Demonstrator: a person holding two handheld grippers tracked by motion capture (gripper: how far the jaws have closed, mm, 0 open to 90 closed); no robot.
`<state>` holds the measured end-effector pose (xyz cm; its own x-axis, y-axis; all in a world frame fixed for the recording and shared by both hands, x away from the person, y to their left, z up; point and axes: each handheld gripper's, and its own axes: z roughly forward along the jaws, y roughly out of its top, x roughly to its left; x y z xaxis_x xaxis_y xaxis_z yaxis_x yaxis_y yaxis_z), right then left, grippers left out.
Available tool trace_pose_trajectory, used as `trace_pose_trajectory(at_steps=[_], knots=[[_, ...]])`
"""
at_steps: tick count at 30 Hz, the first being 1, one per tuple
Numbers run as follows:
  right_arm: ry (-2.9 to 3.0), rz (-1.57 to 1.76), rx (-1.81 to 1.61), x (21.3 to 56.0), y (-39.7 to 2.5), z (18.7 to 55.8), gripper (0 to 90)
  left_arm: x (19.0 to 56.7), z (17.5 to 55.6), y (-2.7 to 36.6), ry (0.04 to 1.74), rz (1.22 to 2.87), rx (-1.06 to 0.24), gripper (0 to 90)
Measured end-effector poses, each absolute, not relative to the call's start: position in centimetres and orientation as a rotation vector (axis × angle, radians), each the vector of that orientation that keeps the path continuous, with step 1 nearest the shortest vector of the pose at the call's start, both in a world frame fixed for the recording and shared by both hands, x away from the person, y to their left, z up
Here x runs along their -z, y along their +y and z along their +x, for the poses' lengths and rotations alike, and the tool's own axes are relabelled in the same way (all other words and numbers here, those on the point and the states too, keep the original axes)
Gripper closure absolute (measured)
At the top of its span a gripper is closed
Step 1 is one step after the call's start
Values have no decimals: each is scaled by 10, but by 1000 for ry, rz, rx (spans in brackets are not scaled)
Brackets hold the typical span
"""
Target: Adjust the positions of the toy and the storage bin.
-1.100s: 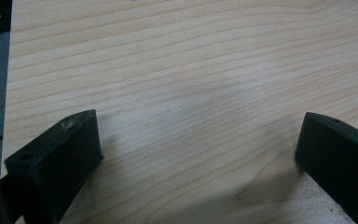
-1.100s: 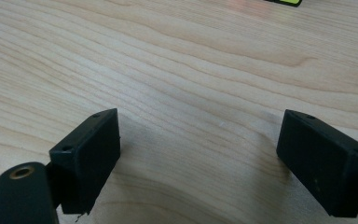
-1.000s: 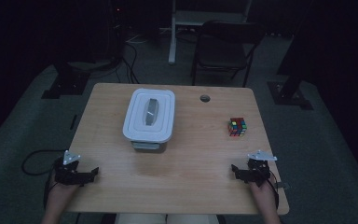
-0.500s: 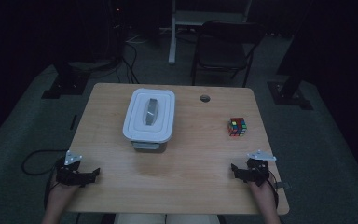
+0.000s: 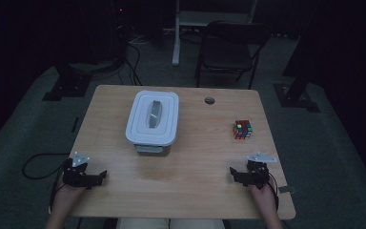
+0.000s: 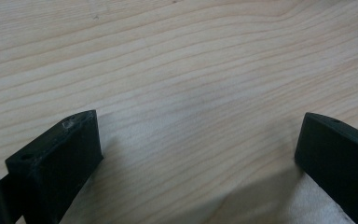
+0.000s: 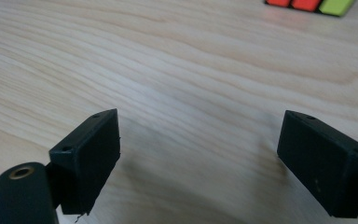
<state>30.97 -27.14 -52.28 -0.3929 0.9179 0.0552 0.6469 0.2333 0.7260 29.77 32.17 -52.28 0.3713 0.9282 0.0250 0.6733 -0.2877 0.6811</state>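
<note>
Ahead of the open, empty fingers, nothing has shifted: left gripper (image 5: 100, 175) and right gripper (image 5: 233, 172) stay parked, multicoloured puzzle cube (image 5: 242, 129) untouched on the wooden surface (image 5: 195, 157).

puzzle cube (image 5: 242, 129) | multicoloured, upright | on table's right half | well apart from lidded white container (image 5: 152, 118)

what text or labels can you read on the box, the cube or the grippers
No readable text anywhere.
White lidded box: no print; its grey middle strip is too dim to tell.
Colour cube: plain stickers.
Left gripper and right gripper: plain black jaws, unmarked.
</note>
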Motion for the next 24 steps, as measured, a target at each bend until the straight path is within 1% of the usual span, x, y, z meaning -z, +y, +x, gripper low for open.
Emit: trace_pose_trajectory(at_steps=[15, 24], knots=[[2202, 1331, -996, 513, -232, 334, 134, 517, 320, 307, 1332, 2085, -526, 10], [2228, 1313, -1026, 516, -213, 347, 135, 510, 337, 295, 1291, 2092, -520, 10]])
